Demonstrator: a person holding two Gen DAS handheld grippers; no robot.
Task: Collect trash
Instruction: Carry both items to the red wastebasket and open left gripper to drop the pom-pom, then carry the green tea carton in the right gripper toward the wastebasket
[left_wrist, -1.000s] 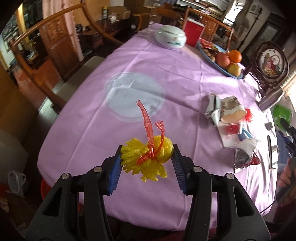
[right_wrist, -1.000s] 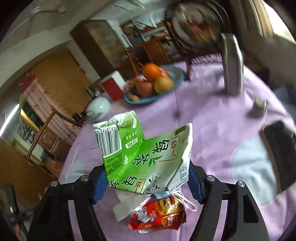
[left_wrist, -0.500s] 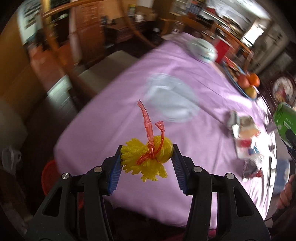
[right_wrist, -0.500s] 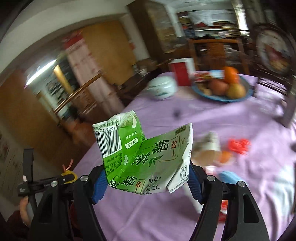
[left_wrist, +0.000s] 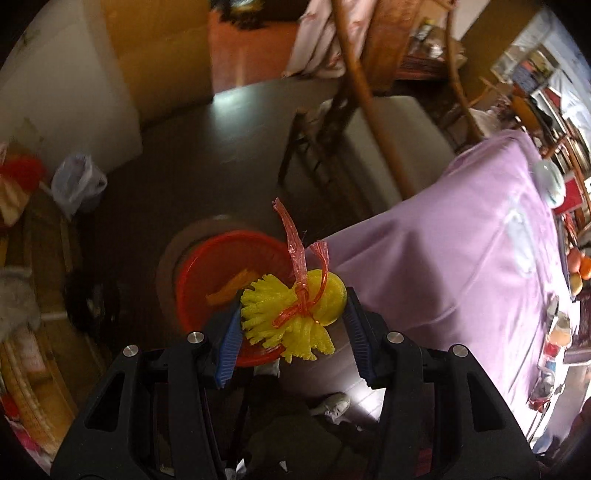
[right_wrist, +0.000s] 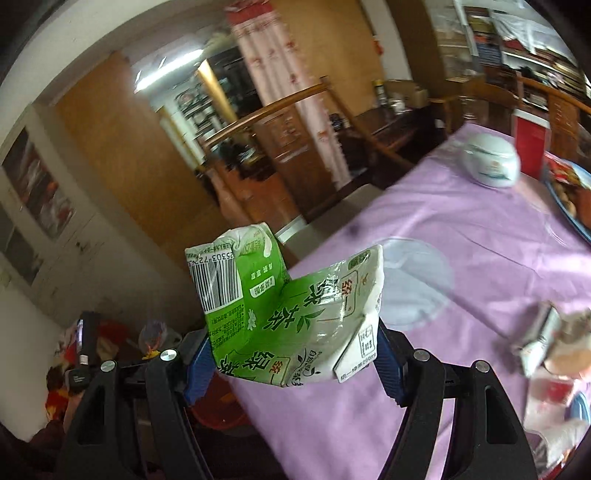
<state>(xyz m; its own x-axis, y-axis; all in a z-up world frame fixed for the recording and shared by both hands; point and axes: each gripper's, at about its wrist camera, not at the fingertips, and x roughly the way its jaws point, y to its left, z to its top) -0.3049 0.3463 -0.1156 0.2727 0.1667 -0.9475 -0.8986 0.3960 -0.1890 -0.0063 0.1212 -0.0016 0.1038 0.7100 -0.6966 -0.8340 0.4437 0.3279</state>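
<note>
Left wrist: left hand-held gripper (left_wrist: 291, 317) clamps yellow foam net (left_wrist: 291, 314), long axis crosswise; right hand-held gripper (right_wrist: 291, 354) clamps green carton (right_wrist: 288, 314).

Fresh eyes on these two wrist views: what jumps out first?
In the left wrist view, the left hand-held gripper clamps a bright yellow foam fruit net tied with red plastic strip, hanging right above a red bin on the dark floor beside the purple-clothed table. In the right wrist view, the right hand-held gripper grips a crumpled green tea carton over the table's near edge.
</note>
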